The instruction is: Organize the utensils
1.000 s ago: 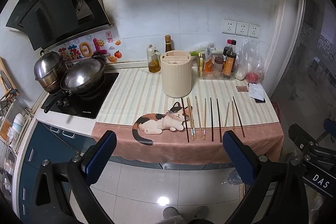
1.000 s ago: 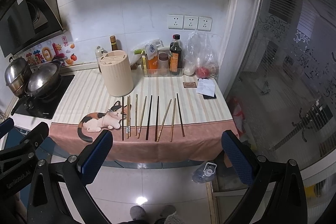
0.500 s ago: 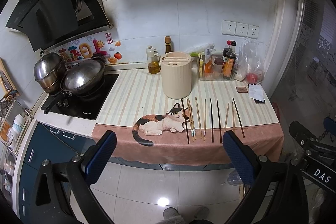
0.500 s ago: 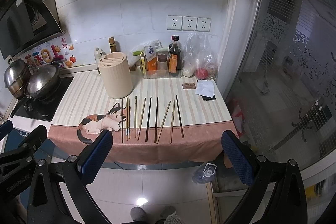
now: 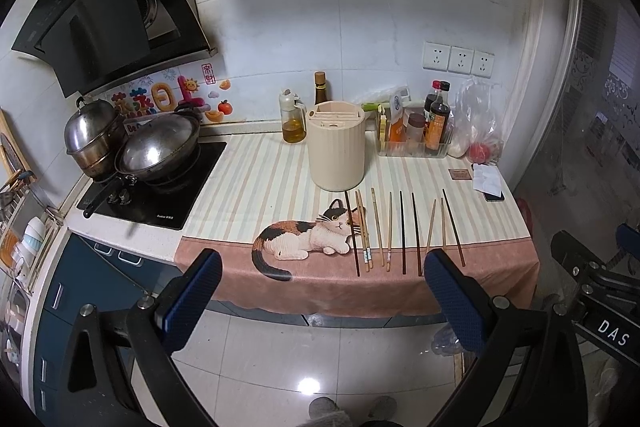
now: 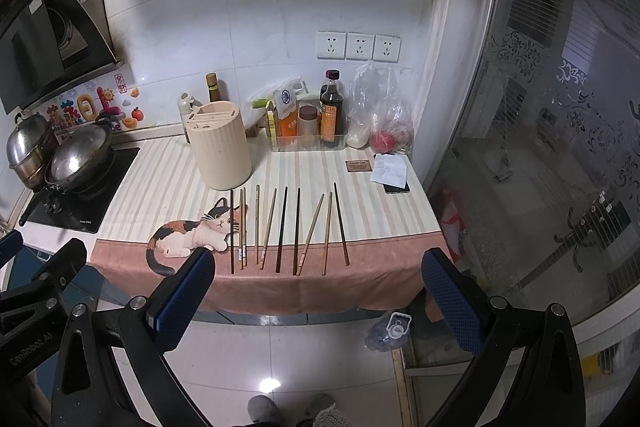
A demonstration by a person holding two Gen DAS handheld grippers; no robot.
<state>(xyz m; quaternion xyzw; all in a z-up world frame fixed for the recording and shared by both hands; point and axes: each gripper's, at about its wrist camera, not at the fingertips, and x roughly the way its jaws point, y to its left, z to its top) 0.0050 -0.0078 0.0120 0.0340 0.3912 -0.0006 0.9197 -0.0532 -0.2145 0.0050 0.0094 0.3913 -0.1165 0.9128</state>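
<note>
Several chopsticks [image 5: 402, 231], some dark and some light wood, lie in a row on the striped cloth near the counter's front edge; they also show in the right wrist view [image 6: 286, 229]. A beige cylindrical utensil holder [image 5: 336, 145] with slots on top stands just behind them, also seen in the right wrist view [image 6: 220, 145]. My left gripper [image 5: 324, 301] is open and empty, held back from the counter above the floor. My right gripper [image 6: 318, 297] is open and empty, also short of the counter edge.
A cat picture [image 5: 304, 237] is printed on the cloth left of the chopsticks. A wok [image 5: 160, 147] and a steel pot [image 5: 94, 135] sit on the stove at left. Bottles in a clear tray [image 5: 416, 137], an oil bottle [image 5: 293, 123], a plastic bag [image 5: 478, 131] and a phone [image 5: 494, 193] stand behind and right.
Both views have drifted slightly back and up from the counter. Nothing on the counter has moved.
</note>
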